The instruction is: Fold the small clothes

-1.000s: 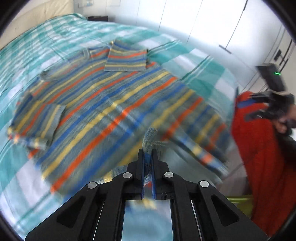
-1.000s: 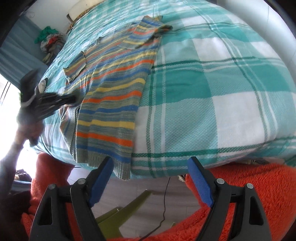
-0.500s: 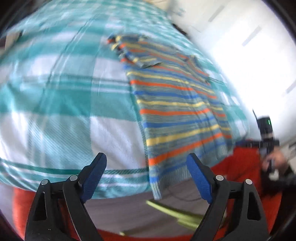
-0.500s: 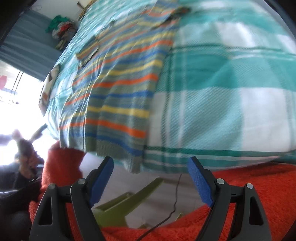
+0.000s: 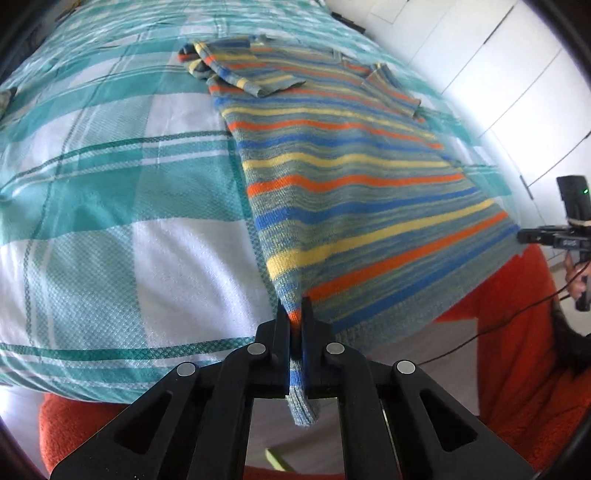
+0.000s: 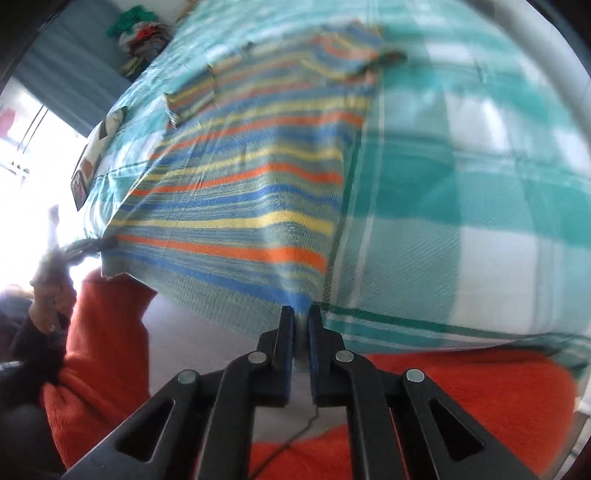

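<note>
A striped knit sweater (image 5: 343, 177) in blue, orange, yellow and grey lies flat on the bed, its hem hanging over the near edge; it also shows in the right wrist view (image 6: 251, 192). Both sleeves are folded in over the chest at the far end. My left gripper (image 5: 293, 317) is shut on the hem's left corner. My right gripper (image 6: 301, 321) is shut on the hem's right corner. The other gripper shows at the far side of the hem in each view (image 5: 554, 236) (image 6: 85, 247).
The bed has a teal and white checked cover (image 5: 110, 184). My orange fleece sleeves (image 6: 461, 398) are below the bed edge. White wardrobe doors (image 5: 498, 74) stand to the right. A pile of clothes (image 6: 140, 33) lies beyond the bed's far side.
Both grippers were open half a second ago near the bed edge; they have moved in to the hem corners and shut on them.
</note>
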The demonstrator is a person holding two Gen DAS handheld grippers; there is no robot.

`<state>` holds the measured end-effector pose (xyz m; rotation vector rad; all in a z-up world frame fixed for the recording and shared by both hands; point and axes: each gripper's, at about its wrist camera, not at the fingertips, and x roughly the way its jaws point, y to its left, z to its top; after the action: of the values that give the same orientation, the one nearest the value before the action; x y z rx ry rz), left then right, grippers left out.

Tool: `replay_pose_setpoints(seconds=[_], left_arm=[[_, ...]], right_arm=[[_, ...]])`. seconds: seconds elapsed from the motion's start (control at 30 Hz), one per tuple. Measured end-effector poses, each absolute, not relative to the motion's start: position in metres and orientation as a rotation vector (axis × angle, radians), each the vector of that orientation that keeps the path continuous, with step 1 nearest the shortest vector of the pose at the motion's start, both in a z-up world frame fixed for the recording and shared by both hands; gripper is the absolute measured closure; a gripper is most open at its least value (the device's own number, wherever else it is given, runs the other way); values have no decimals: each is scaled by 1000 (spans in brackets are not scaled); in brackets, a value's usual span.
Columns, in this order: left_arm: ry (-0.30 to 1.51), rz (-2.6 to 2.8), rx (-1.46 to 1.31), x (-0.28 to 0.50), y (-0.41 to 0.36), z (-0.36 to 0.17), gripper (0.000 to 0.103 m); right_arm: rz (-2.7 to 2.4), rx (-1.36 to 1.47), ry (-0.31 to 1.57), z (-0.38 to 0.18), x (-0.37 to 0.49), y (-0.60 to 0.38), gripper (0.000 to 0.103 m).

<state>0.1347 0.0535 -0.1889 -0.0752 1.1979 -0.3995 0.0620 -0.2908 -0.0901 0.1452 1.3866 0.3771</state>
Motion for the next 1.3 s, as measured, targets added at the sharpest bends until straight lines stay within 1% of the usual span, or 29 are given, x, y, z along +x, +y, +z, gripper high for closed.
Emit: replay_pose_setpoints(seconds=[0.03, 0.07, 0.13, 0.17, 0.27, 0.4, 0.43, 0.47, 0.6, 0.67, 0.73, 0.8, 0.9, 0.93, 1.0, 1.03, 1.07, 1.1, 1.13, 1.17, 1.23, 1.3], left_arm=[[1206, -389, -59, 134, 56, -191, 101], [1211, -385, -61, 132, 58, -193, 101], [1211, -379, -81, 130, 55, -193, 101], [1210, -379, -90, 129, 56, -192, 101], [1215, -375, -85, 124, 52, -192, 101], [1225, -373, -78, 129, 49, -196, 101], [1227, -372, -76, 128, 48, -197, 101], [1226, -374, -74, 133, 55, -194, 101], [1195, -370, -46, 132, 55, -180, 101], [1209, -353, -21, 131, 63, -189, 101], [1233, -332, 46, 130, 56, -204, 101], [1244, -311, 82, 132, 52, -214, 101], [1259, -298, 72, 135, 50, -213, 100], [1262, -285, 82, 135, 49, -213, 95], [1266, -273, 87, 133, 47, -214, 92], [1270, -272, 78, 131, 49, -213, 86], [1279, -264, 61, 127, 52, -212, 70], [1288, -251, 45, 123, 58, -209, 58], [1291, -220, 39, 119, 64, -205, 37], [1276, -172, 43, 113, 71, -199, 31], [1245, -108, 22, 103, 87, -184, 31], [1206, -41, -48, 97, 107, -168, 31]], right_arm=[[383, 193, 1397, -97, 63, -294, 89], [372, 237, 1410, -106, 63, -299, 82], [292, 364, 1424, -125, 65, -319, 77], [264, 472, 1421, -134, 64, -332, 73], [228, 710, 1408, -158, 60, -351, 68], [269, 808, 1440, -190, 61, -338, 66], [310, 831, 1464, -195, 62, -334, 72], [349, 822, 1476, -194, 63, -327, 96], [300, 536, 1434, -142, 65, -317, 97], [235, 418, 1428, -129, 67, -313, 98], [189, 378, 1473, -145, 69, -307, 98], [153, 358, 1544, -177, 74, -293, 98], [119, 355, 1551, -187, 85, -284, 98], [117, 330, 1552, -186, 88, -279, 98], [121, 305, 1551, -183, 90, -273, 96], [132, 315, 1557, -180, 91, -270, 89], [128, 312, 1573, -176, 91, -264, 77], [126, 294, 1582, -170, 89, -268, 69], [127, 256, 1580, -161, 90, -271, 63], [128, 205, 1569, -147, 91, -270, 63], [114, 46, 1495, -108, 102, -270, 63], [114, -120, 1378, -70, 125, -263, 58]])
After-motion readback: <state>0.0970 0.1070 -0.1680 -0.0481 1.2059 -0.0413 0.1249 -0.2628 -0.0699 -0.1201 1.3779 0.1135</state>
